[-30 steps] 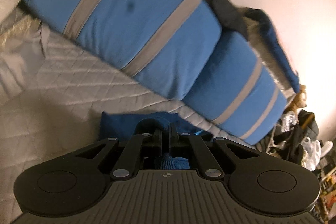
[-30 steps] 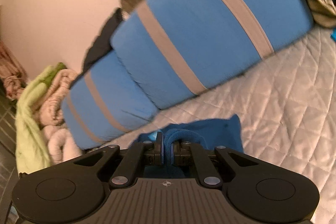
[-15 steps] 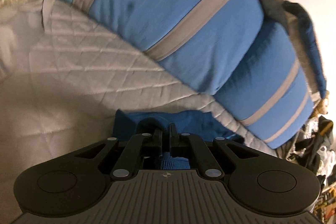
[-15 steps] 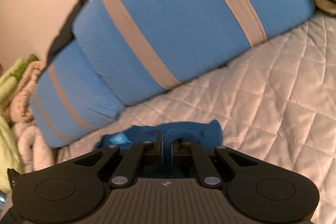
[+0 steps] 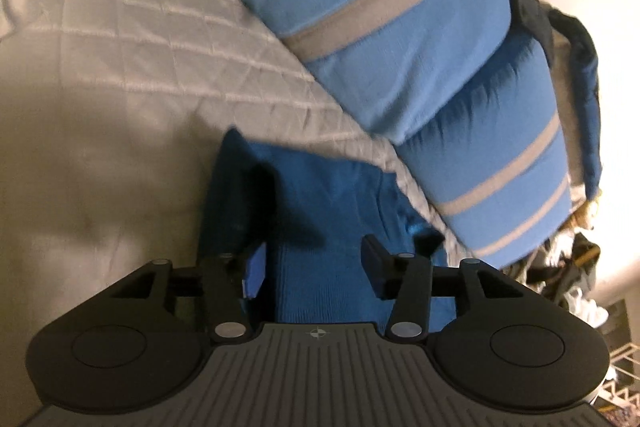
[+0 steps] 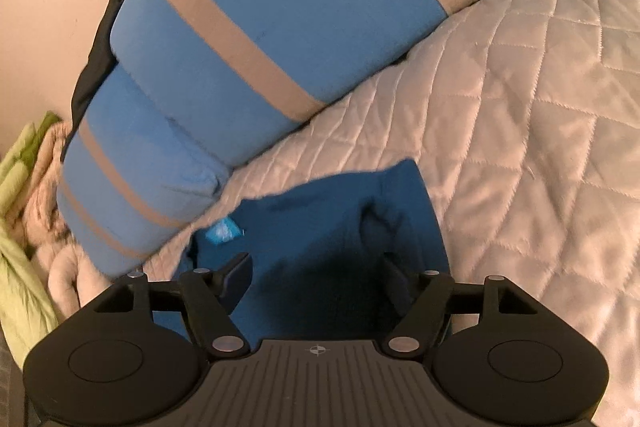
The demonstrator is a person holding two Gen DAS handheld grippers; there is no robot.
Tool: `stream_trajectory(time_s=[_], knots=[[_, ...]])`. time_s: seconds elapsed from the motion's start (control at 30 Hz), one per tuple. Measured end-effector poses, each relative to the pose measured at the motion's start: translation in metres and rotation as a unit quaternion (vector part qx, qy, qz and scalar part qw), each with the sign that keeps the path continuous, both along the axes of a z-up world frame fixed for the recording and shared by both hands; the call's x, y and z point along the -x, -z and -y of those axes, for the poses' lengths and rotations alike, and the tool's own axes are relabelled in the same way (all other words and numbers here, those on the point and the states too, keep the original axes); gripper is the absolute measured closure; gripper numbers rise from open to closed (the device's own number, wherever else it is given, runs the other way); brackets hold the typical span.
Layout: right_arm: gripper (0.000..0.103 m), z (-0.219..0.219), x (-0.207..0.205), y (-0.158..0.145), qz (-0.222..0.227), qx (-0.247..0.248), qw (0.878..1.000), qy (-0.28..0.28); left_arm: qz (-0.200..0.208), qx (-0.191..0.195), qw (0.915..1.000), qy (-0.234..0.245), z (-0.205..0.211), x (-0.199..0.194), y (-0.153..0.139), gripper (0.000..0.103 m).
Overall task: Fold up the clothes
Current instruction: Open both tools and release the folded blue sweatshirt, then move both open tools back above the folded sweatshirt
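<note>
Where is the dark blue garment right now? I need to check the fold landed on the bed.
The dark blue garment lies on the quilted bedspread, directly under both open grippers, just in front of the blue striped pillows.

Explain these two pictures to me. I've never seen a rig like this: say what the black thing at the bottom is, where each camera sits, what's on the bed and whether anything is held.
Each picture comes from a fisheye camera mounted on a hand-held two-finger gripper, looking forward along its fingers. The black shape at the bottom is the gripper itself. One view shows the left gripper, the other the right gripper. Both have their jaws spread wide, so nothing is held. Between and beyond the fingers lies a dark blue garment, resting on a pale quilted bedspread. Behind it lie two blue pillows with grey stripes. Other laundry is piled at the edges.
</note>
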State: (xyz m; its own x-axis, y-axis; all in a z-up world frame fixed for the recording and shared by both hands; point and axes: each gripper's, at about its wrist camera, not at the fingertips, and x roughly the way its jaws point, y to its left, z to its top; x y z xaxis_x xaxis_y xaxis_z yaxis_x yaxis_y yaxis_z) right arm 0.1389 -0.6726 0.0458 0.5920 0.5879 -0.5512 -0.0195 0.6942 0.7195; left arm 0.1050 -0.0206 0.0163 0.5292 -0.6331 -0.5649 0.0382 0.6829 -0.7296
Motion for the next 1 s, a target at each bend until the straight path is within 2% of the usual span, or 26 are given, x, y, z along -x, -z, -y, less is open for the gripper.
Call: stream_trajectory(time_s=[0.2, 0.23, 0.27, 0.3, 0.33, 0.37, 0.4, 0.47, 0.53, 0.6, 0.67, 0.73, 0.77, 0.8, 0.87, 0.9, 1.0], knots=[[0.031, -0.008, 0.014, -0.001, -0.011, 0.015, 0.999, -0.027, -0.022, -0.027, 0.9993, 0.014, 0.006, 0.006, 0.004, 0.057], [0.031, -0.010, 0.015, 0.000, -0.015, 0.017, 0.999, -0.028, -0.025, -0.032, 0.9990, 0.016, 0.007, 0.006, 0.004, 0.063], [0.032, -0.013, 0.015, 0.001, -0.018, 0.018, 0.999, -0.030, -0.029, -0.039, 0.9986, 0.020, 0.009, 0.005, 0.003, 0.082], [0.035, -0.015, 0.016, 0.001, -0.020, 0.019, 0.999, -0.033, -0.034, -0.045, 0.9981, 0.025, 0.010, 0.003, 0.003, 0.091], [0.038, -0.018, 0.016, 0.001, -0.023, 0.020, 0.999, -0.035, -0.039, -0.050, 0.9975, 0.031, 0.011, 0.002, 0.003, 0.092], [0.051, -0.021, 0.015, 0.001, -0.029, 0.024, 0.998, -0.040, -0.041, -0.049, 0.9974, 0.034, 0.010, 0.000, 0.003, 0.097], [0.069, -0.022, 0.013, 0.000, -0.035, 0.027, 0.998, -0.042, -0.043, -0.043, 0.9975, 0.037, 0.009, -0.002, 0.002, 0.097], [0.086, -0.024, 0.007, -0.003, -0.044, 0.027, 0.998, -0.040, -0.043, -0.028, 0.9979, 0.039, 0.005, -0.009, -0.002, 0.097], [0.089, -0.024, -0.001, -0.010, -0.037, 0.019, 0.998, -0.037, -0.040, -0.013, 0.9985, 0.034, 0.001, -0.018, -0.007, 0.098], [0.090, -0.025, -0.014, -0.017, -0.027, 0.012, 0.999, -0.028, -0.031, -0.001, 0.9995, 0.012, -0.003, -0.033, -0.015, 0.098], [0.090, -0.024, -0.029, -0.025, 0.003, -0.003, 1.000, -0.011, -0.011, 0.008, 0.9997, -0.022, -0.006, -0.040, -0.021, 0.096], [0.085, -0.023, -0.041, -0.032, 0.052, -0.014, 0.998, 0.028, 0.013, 0.016, 0.9980, -0.060, -0.008, -0.043, -0.027, 0.076], [0.071, -0.023, -0.045, -0.033, 0.066, -0.012, 0.997, 0.049, 0.025, 0.019, 0.9964, -0.079, -0.009, -0.045, -0.029, 0.049], [0.045, -0.024, -0.046, -0.034, 0.075, -0.006, 0.995, 0.067, 0.037, 0.023, 0.9942, -0.098, -0.010, -0.046, -0.032, 0.028], [0.020, -0.028, -0.044, -0.037, 0.092, 0.018, 0.992, 0.082, 0.059, 0.022, 0.9896, -0.129, -0.011, -0.047, -0.037, 0.025], [0.014, -0.031, -0.041, -0.039, 0.100, 0.031, 0.991, 0.084, 0.064, 0.006, 0.9895, -0.129, -0.009, -0.044, -0.038, 0.025], [0.008, -0.038, -0.031, -0.040, 0.106, 0.073, 0.989, 0.075, 0.066, -0.070, 0.9884, -0.117, 0.000, -0.030, -0.041, 0.025]])
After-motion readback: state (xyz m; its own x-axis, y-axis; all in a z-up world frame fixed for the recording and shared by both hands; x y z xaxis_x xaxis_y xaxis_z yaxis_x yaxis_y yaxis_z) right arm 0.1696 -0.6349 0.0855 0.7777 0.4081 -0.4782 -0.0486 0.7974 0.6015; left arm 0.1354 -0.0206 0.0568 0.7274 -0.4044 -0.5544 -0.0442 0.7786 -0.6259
